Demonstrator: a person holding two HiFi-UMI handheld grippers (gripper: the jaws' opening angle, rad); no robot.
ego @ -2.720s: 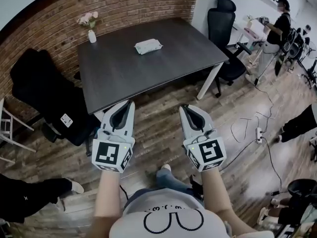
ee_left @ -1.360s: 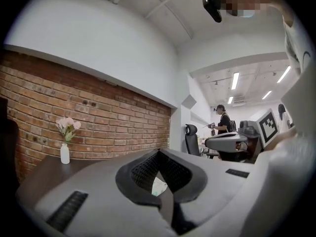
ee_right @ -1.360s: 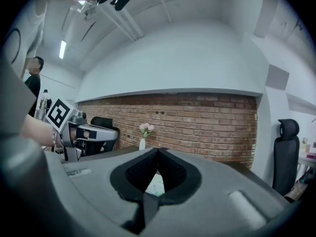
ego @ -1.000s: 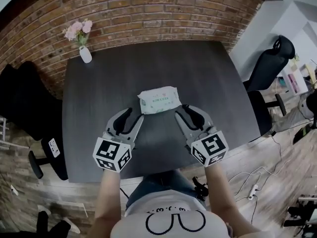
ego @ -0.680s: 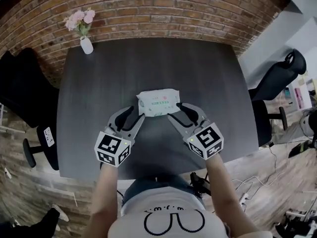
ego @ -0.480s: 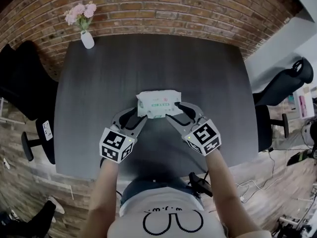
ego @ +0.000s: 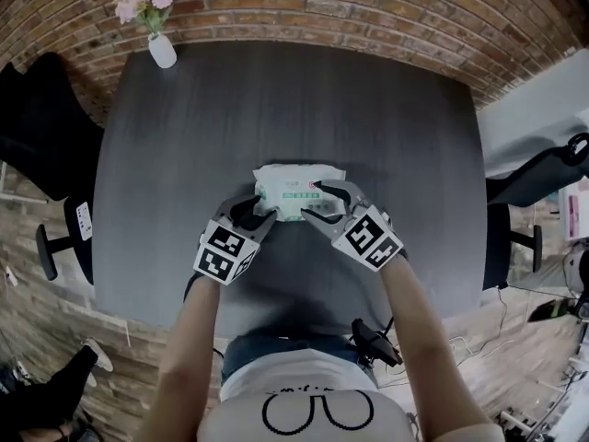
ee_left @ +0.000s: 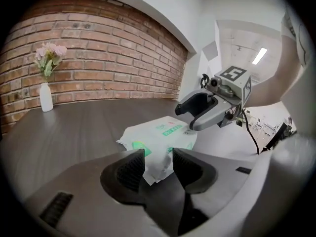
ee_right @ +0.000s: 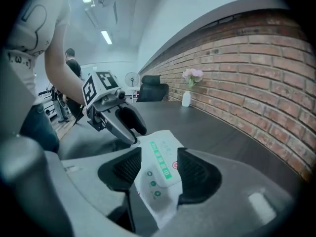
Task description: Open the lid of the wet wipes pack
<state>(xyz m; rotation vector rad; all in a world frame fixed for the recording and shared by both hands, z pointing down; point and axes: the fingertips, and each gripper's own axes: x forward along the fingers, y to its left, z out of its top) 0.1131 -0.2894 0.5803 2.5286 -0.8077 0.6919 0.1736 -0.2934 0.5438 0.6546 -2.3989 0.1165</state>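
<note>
Wet wipes pack [ego: 294, 184] lies flat mid-counter [ego: 386, 109]. Left gripper [ee_left: 158, 157] straddles its left end seam, fingers released and apart. Right gripper [ee_right: 159, 154] straddles the other end, its fingers having just been opening, wide around the lid [ee_right: 160, 166] without clamping.

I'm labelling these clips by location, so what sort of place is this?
Probably an office or shared workspace: a dark table stands against a brick wall, black office chairs sit at its sides, and a white vase of pink flowers stands on its far corner.
</note>
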